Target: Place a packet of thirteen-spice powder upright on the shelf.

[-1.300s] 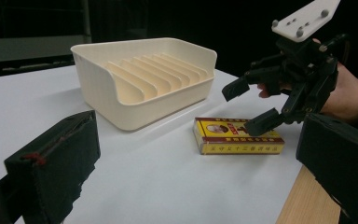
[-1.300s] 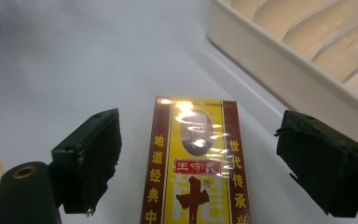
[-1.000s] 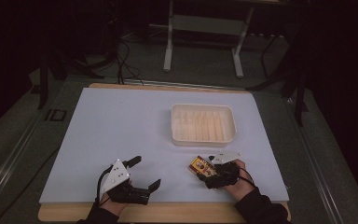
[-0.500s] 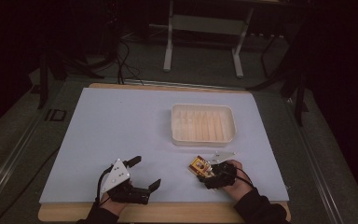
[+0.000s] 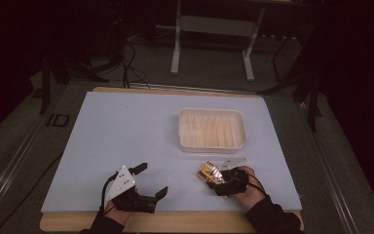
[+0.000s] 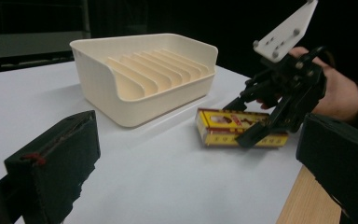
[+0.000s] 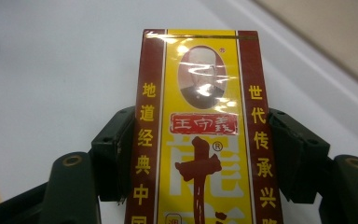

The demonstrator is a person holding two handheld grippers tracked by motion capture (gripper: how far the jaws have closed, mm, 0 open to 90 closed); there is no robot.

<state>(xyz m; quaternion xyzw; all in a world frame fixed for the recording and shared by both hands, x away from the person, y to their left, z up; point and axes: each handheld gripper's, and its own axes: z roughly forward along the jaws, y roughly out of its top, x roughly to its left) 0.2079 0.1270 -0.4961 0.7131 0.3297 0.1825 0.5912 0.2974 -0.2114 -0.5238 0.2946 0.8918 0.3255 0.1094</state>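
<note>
A yellow and dark-red box [image 5: 209,171] with printed characters lies flat on the white table top, just in front of the cream tray. My right gripper [image 5: 220,179] is shut on it. In the right gripper view its pads [image 7: 116,154] press on both long sides of the box [image 7: 200,140]. These jaws have just been closing with the box between them. The left gripper view shows the box [image 6: 219,122] held by the right gripper [image 6: 241,122] low on the table. My left gripper [image 5: 152,179] rests at the front left, open, with nothing between its jaws [image 6: 196,177].
A cream ribbed tray [image 5: 212,111] stands behind the box, right of the middle, with nothing in it [image 6: 102,88]. The table's wooden front edge [image 5: 175,222] runs just under both hands. Stands and cables fill the dark floor beyond the table.
The right gripper's jaws have drawn in onto the sides of the box. Both hands and the box have stayed where they were.
</note>
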